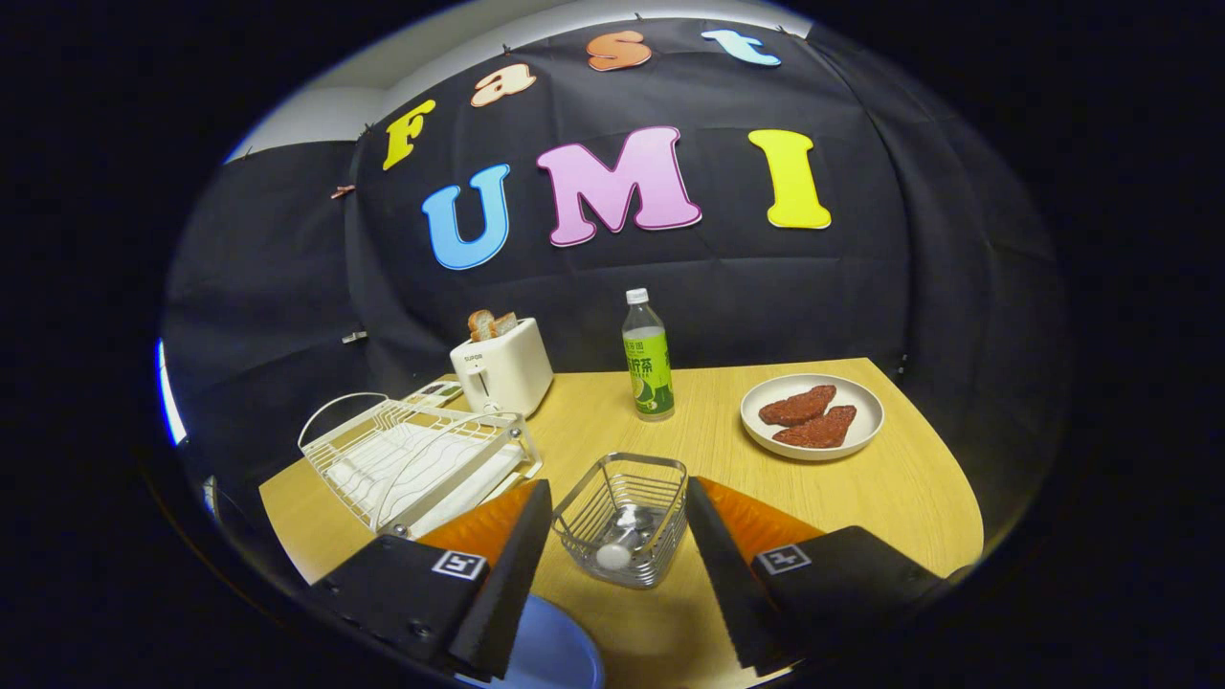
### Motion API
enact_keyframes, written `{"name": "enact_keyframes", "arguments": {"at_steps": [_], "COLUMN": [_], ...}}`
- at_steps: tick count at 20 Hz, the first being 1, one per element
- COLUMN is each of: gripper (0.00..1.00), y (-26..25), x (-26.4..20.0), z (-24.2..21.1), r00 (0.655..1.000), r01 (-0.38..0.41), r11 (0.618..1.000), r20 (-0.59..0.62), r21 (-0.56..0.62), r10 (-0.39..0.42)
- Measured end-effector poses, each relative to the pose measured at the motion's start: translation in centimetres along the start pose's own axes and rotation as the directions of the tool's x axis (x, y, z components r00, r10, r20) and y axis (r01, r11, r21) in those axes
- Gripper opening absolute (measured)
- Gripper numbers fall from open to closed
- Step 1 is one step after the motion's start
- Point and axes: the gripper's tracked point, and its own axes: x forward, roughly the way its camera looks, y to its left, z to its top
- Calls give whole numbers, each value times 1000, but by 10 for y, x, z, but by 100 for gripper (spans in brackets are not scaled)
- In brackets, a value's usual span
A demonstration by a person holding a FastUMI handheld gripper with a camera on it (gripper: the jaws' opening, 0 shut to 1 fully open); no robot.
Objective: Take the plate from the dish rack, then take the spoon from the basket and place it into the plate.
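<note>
The claw (pixel 617 574) hangs low over the near part of the tabletop (pixel 890 498), pointing forward and tilted a little down; its two fingers (pixel 507 565) stand wide apart and hold nothing, one on the left and one on the right; each carries one square black-and-white marker on its body. Just under the left finger, at the near edge, lies one blue plate (pixel 550 655), flat on the tabletop and partly hidden by that finger. Between the fingers and slightly ahead of their tips stands one wire basket (pixel 624 517), upright, touched by neither finger; inside it lies one spoon (pixel 620 545), its pale rounded end toward the near side, the rest hard to make out through the wires. To the left, beyond the left finger, sits one white dish rack (pixel 412 459); whether anything rests in it I cannot tell. Farther back stands one white toaster (pixel 502 368) just behind the rack, with two slices of bread (pixel 490 324) poking from its top; right of it, well apart, stands one bottle (pixel 647 359) with a green label and white cap, upright. On the far right lies one white plate (pixel 861 431) bearing two reddish-brown pieces of food (pixel 809 417), side by side and touching.
</note>
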Motion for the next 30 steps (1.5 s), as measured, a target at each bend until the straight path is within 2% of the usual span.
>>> {"name": "enact_keyframes", "arguments": {"at_steps": [2,5,7,13,15,16,23,30], "gripper": [75,76,70,39,27,24,20,20], "y": [-1,2,6,10,6,8,7,10], "x": [9,17,20,34,38,37,31,7], "z": [-4,-10,-14,-26,-25,-26,-22,33], "r00": [1000,1000,999,999,1000,999,995,999], "r01": [-1,-21,-28,-32,-7,-11,-11,-21], "r11": [1000,997,993,991,991,991,989,982], "r20": [2,5,12,-23,-29,-36,-100,-49], "r21": [-21,-79,-115,-133,-134,-132,-148,-189], "r10": [1,21,29,29,3,7,-4,12]}}
